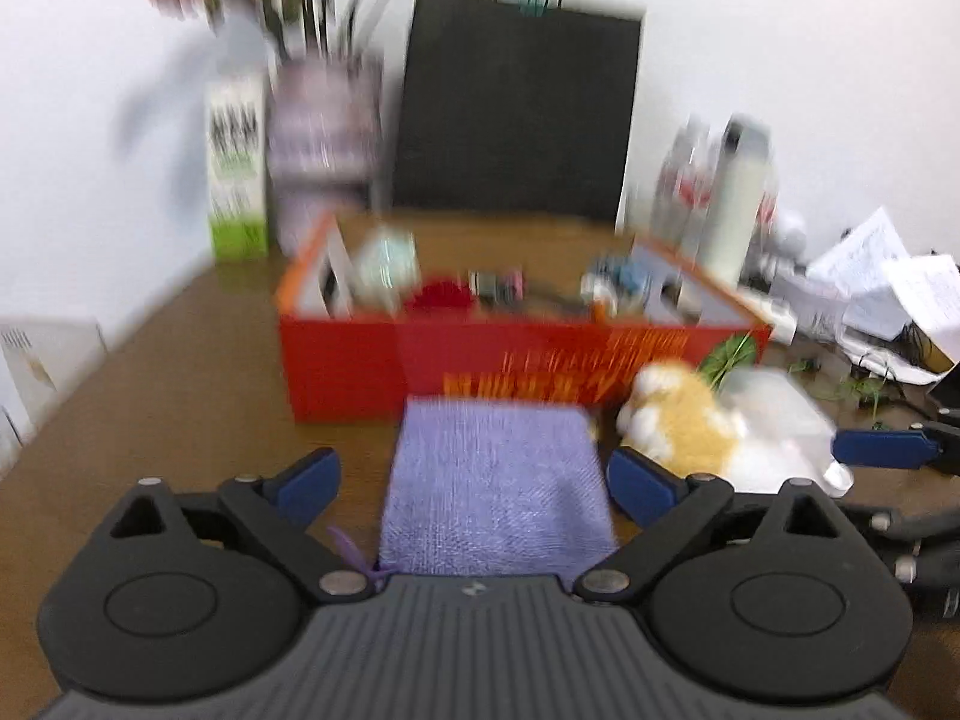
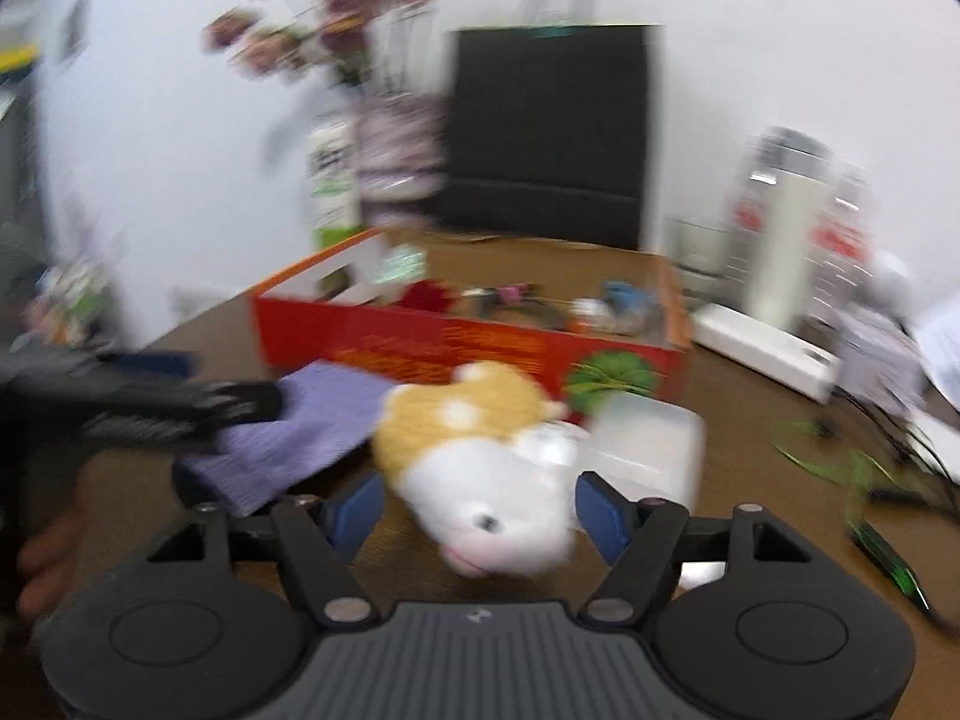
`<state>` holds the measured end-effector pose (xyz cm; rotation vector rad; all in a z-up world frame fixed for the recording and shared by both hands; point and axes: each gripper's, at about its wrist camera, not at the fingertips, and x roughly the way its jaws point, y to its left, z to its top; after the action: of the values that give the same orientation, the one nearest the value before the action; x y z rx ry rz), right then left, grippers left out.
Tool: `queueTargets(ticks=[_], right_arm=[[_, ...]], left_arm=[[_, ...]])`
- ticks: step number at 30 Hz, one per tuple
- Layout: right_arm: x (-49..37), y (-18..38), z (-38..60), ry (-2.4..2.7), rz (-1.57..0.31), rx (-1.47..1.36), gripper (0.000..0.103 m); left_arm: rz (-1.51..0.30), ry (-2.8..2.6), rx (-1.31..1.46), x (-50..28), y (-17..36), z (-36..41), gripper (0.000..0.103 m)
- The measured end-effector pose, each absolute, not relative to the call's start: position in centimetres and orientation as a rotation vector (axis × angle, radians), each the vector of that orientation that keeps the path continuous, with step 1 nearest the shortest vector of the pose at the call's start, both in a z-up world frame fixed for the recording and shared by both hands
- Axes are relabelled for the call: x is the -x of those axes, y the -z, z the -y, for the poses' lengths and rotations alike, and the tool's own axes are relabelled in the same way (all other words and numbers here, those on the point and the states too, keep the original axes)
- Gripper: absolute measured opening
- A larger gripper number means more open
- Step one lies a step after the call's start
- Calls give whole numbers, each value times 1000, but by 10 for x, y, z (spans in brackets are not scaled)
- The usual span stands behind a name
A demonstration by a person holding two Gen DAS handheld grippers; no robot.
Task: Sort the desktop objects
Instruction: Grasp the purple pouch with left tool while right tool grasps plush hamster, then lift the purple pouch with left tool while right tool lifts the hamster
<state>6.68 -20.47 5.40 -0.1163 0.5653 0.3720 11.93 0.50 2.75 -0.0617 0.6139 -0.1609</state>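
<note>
A purple cloth [image 1: 498, 486] lies flat on the brown table in front of a red box [image 1: 348, 360] that holds several small items. My left gripper [image 1: 471, 471] is open, one finger on each side of the cloth, the pads not pressing it. An orange-and-white plush toy [image 2: 480, 480] lies to the right of the cloth [image 2: 312, 420], beside a clear plastic container [image 2: 648, 438]. My right gripper [image 2: 480, 510] is open around the plush with a little room at each pad. The frames are blurred.
Behind the red box [image 2: 420, 348] stand a black paper bag [image 1: 516, 108], a vase of flowers [image 1: 324, 120], a green-and-white carton [image 1: 237, 168] and bottles [image 1: 732, 192]. Loose papers [image 1: 870, 282], cables and a white box [image 2: 762, 348] crowd the right side. A hand [image 2: 48, 546] shows at the left.
</note>
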Motion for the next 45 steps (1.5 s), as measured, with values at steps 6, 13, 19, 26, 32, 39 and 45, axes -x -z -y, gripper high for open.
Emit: queueTargets(ticks=[6, 13, 19, 26, 32, 39, 45], right_arm=[[-92, -40, 180, -343, -595, 239, 44], [-67, -56, 166, -381, -567, 317, 0], [-41, -70, 170, -418, -521, 287, 33], [-85, -52, 178, -383, -595, 261, 68], [-95, -33, 171, -367, -630, 222, 47], [15, -72, 166, -345, -457, 320, 46], [87, -52, 203, -276, -535, 221, 46]], left_arm=[[-695, 171, 95, -130, -21, -6, 61], [-551, 175, 211, -87, -64, -17, 7], [-429, 215, 295, -22, -104, -33, 7], [-546, 296, 364, 41, -79, -54, 7], [-663, 331, 317, 60, -42, -41, 7], [-673, 366, 181, 74, -29, -16, 7], [-637, 303, 185, 76, -29, -20, 7]])
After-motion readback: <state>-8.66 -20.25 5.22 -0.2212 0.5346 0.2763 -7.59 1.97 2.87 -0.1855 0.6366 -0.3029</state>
